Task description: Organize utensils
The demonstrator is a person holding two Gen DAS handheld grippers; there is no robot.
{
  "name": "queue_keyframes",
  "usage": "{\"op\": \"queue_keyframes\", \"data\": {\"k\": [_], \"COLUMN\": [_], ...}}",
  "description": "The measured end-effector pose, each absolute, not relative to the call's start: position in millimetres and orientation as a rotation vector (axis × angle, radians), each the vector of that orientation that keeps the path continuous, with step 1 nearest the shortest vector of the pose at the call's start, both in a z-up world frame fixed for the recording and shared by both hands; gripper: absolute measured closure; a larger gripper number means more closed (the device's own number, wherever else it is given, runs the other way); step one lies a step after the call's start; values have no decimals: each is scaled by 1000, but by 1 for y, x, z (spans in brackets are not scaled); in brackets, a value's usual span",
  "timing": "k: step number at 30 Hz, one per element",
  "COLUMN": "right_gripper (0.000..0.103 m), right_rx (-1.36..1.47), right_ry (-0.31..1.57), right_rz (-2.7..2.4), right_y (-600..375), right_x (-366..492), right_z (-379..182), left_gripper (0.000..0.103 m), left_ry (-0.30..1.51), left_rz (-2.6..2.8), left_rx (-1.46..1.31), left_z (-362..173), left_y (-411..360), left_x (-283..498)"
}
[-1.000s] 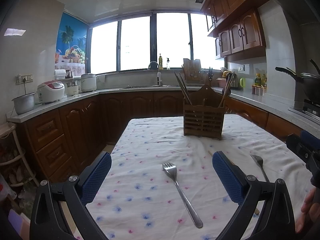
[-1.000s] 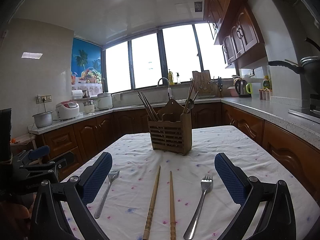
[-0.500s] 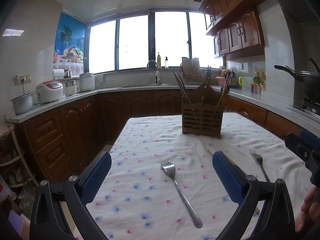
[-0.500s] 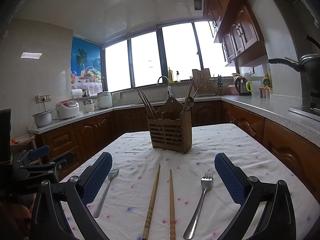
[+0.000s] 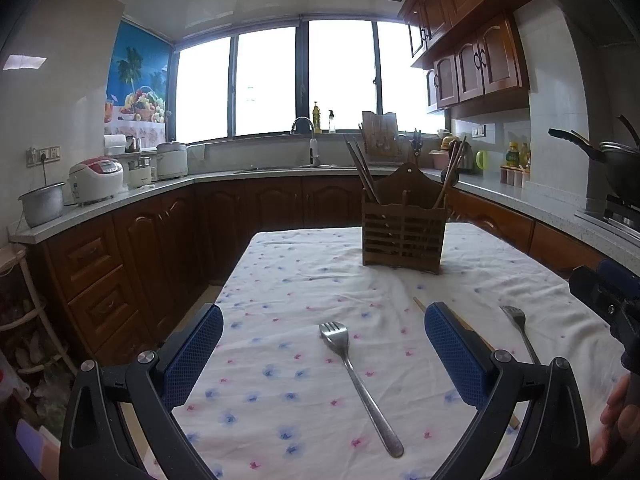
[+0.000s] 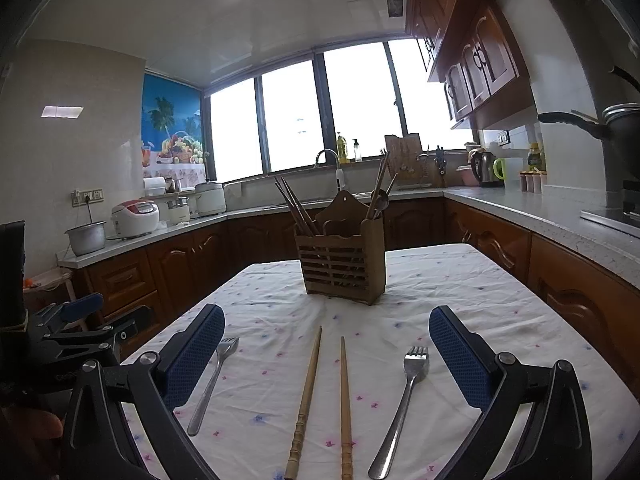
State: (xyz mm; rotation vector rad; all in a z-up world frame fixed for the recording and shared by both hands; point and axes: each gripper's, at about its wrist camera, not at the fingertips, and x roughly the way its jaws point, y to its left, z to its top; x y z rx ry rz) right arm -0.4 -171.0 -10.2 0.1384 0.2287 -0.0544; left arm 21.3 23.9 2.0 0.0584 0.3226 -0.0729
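I work at a table (image 6: pixel 460 280) under a white cloth (image 5: pixel 304 280) dotted with small blue and pink flowers, in a kitchen of dark wood cabinets (image 5: pixel 132 248), grey counters (image 6: pixel 532 204) and a wide window (image 5: pixel 272 80) behind the sink tap (image 5: pixel 306 128). A wooden caddy (image 6: pixel 342 268) stands upright on the cloth, and I place the rest by it; chopsticks and a spoon lean out of its top.

My left gripper (image 5: pixel 324 344) hangs wide open above the cloth, holding nothing. A fork (image 5: pixel 360 384) lies flat between its blue pads (image 5: pixel 192 356), nearer me than the caddy and to its left, tines toward the caddy, handle running back to me and slanting a little right.

My right gripper (image 6: pixel 326 352) is also spread wide and empty. Two loose wooden chopsticks (image 6: pixel 324 400) lie side by side in front of the caddy, lengthwise, thin tips toward it, thick ends toward me. A second fork (image 6: pixel 402 404) lies just right of them, tines toward the caddy. The first fork lies left of them, close by my left pad
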Motion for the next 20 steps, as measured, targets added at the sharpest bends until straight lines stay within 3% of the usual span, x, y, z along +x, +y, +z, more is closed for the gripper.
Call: {"op": "queue_keyframes", "data": {"k": [20], "right_gripper": [0], "right_rx": [152], "right_ry": [266], "right_rz": [-64], "right_y": [-180], "right_x": [12], "right_z": [-15], "left_gripper": [1], "left_ry": [346], "left_rz": [-79], "left_rx": [48], "left_z": [3], "left_y": [18], "left_x": [32]}}
